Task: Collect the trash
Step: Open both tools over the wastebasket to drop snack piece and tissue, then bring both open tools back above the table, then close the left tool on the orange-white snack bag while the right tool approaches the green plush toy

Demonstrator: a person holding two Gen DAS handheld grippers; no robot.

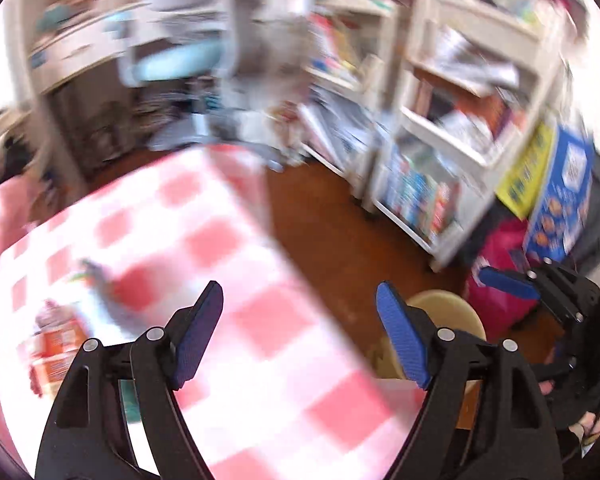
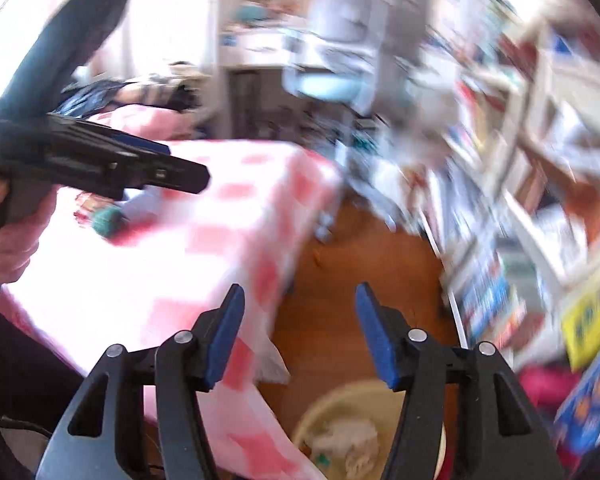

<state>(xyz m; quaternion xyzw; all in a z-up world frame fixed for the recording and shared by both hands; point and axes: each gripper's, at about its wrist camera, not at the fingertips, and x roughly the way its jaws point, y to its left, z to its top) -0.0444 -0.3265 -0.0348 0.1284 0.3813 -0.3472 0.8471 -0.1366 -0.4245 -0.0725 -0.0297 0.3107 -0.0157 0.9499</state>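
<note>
Both views are motion-blurred. My left gripper is open and empty above the right edge of the pink-checked table. Blurred trash lies at the table's left: an orange-and-white wrapper and a grey-green piece. In the right wrist view a teal-capped object lies on the table under the left gripper body. My right gripper is open and empty, above the floor over a beige bin holding crumpled white paper. The bin also shows in the left wrist view.
White shelves crammed with books stand along the right. A pale blue chair stands at a desk behind the table. A magenta bag and a blue box sit on the brown wood floor near the bin.
</note>
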